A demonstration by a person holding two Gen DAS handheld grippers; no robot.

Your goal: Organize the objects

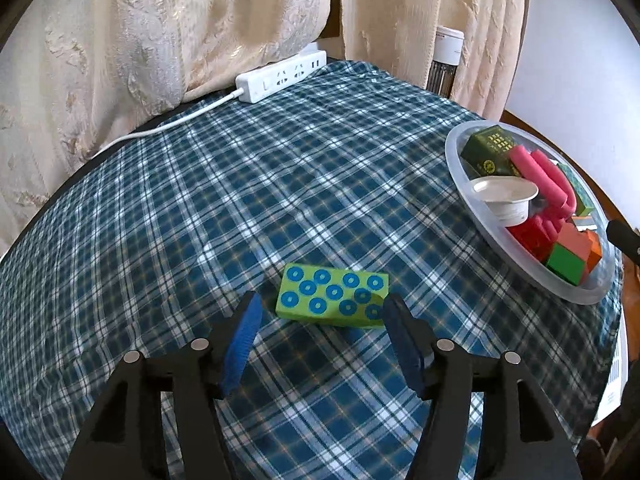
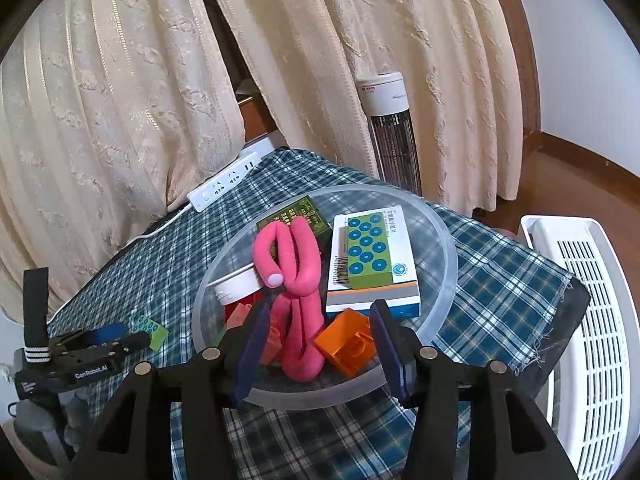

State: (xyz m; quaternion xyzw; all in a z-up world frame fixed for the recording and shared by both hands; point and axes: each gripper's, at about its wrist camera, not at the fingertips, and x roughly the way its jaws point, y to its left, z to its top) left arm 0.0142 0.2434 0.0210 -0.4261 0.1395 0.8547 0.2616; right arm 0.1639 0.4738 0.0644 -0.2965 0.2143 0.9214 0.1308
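Observation:
A green block with blue circles (image 1: 334, 296) lies flat on the plaid tablecloth (image 1: 200, 208). My left gripper (image 1: 324, 304) is open, a fingertip near each end of the block; its left pad stands clear of it. In the right wrist view the same block (image 2: 154, 330) shows at the far left, just past the left gripper (image 2: 120, 338). My right gripper (image 2: 320, 308) hangs open and holds nothing over the near side of a clear plastic bowl (image 2: 448, 248). In the bowl are a pink foam twist (image 2: 298, 280), a second green dotted block (image 2: 366, 254) on a white medicine box (image 2: 372, 304), an orange block (image 2: 346, 346) and a dark green box (image 2: 304, 210).
The bowl (image 1: 456, 160) sits at the table's right edge. A white power strip (image 1: 280, 74) with its cord lies at the back by the cream curtains (image 2: 120, 100). A tower heater (image 2: 394, 128) stands behind the table. A white slatted appliance (image 2: 592, 320) is right of it.

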